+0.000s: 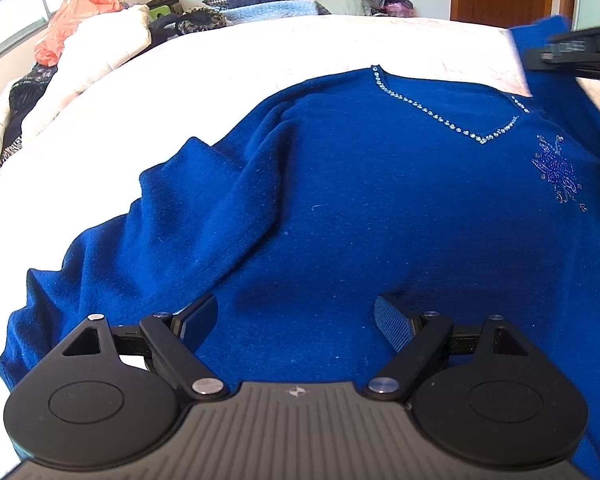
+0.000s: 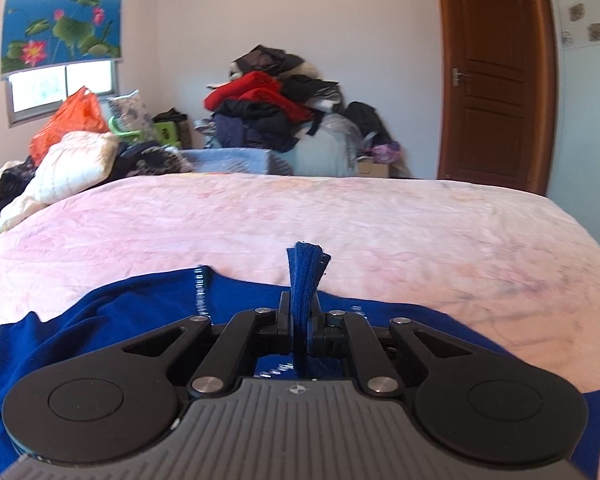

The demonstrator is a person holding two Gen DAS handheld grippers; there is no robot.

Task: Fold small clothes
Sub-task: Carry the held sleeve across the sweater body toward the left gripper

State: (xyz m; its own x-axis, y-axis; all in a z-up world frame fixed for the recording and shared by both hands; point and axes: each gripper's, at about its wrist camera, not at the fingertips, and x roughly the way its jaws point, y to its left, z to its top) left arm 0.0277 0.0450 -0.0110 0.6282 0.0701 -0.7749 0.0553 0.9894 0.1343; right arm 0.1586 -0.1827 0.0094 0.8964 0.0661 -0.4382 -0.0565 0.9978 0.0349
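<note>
Across the pink bed (image 2: pixel 340 216), blue sweater (image 1: pixel 360 208) spread front-up; right gripper (image 2: pixel 303 320) jaws clamped on a raised fold of its knit, left gripper (image 1: pixel 296 320) jaws wide, empty, above the hem; likely first fold, needing an inward carry.

Ahead of you the pink bed (image 2: pixel 340 216) lies open beyond the blue sweater (image 1: pixel 340 200); heaped clothes (image 2: pixel 268 108) and an orange bag (image 2: pixel 68 120) block its far edge.
</note>
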